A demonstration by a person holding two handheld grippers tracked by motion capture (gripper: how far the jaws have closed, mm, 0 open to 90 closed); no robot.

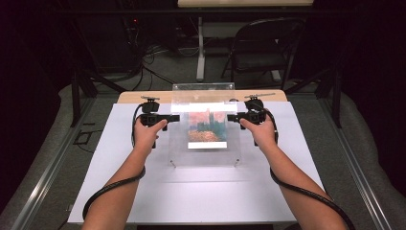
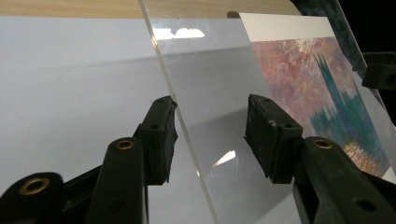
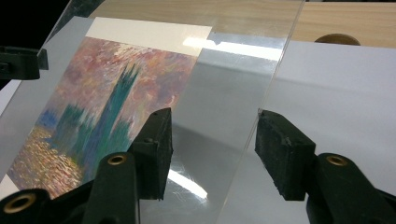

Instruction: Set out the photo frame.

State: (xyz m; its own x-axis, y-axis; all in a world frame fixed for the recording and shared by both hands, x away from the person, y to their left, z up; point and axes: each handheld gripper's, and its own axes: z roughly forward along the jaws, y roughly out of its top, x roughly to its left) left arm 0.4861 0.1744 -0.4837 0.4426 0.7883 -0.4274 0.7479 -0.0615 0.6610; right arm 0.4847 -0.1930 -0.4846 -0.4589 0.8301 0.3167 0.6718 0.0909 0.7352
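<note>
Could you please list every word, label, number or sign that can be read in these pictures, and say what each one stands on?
There is no readable text. The print under the clear acrylic sheet is a painted scene with a plain white border, with no caption or signature legible. The black jaws of the left gripper and the right gripper bear no markings, and the white table surface is unmarked.

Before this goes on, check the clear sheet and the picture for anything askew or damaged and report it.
Nothing looks damaged. The clear sheet is tilted, its far edge raised off the white table, with the painted print lying flat under it. The left claw and right claw each straddle a side edge, pads not pressing.
</note>
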